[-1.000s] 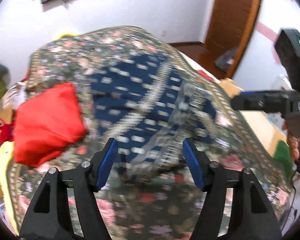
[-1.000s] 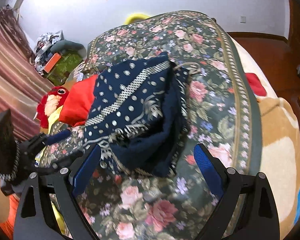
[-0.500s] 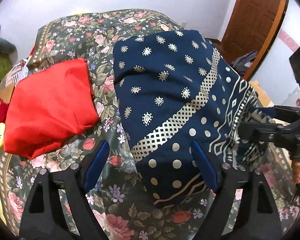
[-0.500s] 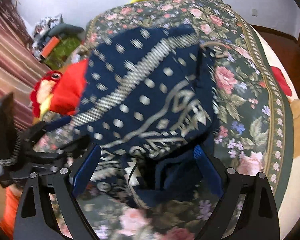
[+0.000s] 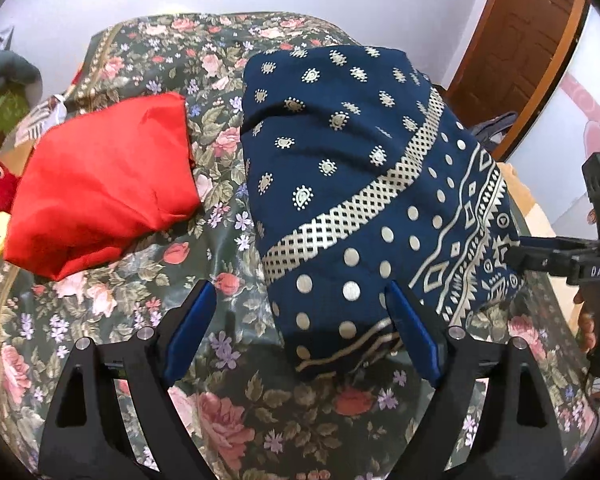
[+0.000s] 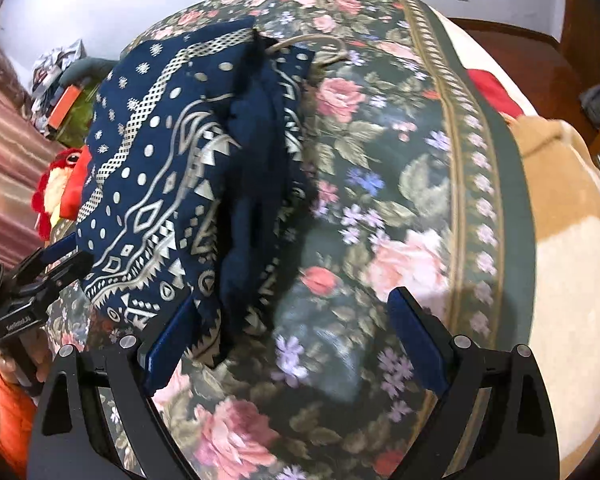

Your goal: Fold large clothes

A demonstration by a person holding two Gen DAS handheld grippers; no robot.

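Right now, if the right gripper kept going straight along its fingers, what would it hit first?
Probably the dark green floral bedspread: the open right gripper points at bare cover, with the folded navy patterned garment beside its left finger.

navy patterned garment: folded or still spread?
Folded. The navy garment lies as a compact stack on the floral bedspread, and layered edges show along its side in the right wrist view.

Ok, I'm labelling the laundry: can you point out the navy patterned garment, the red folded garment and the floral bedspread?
navy patterned garment (image 5: 340, 152), left wrist view, on its dotted upper panel.
red folded garment (image 5: 100, 188), left wrist view, on its flat top face.
floral bedspread (image 6: 400, 168), right wrist view, on bare cloth beside the navy one.
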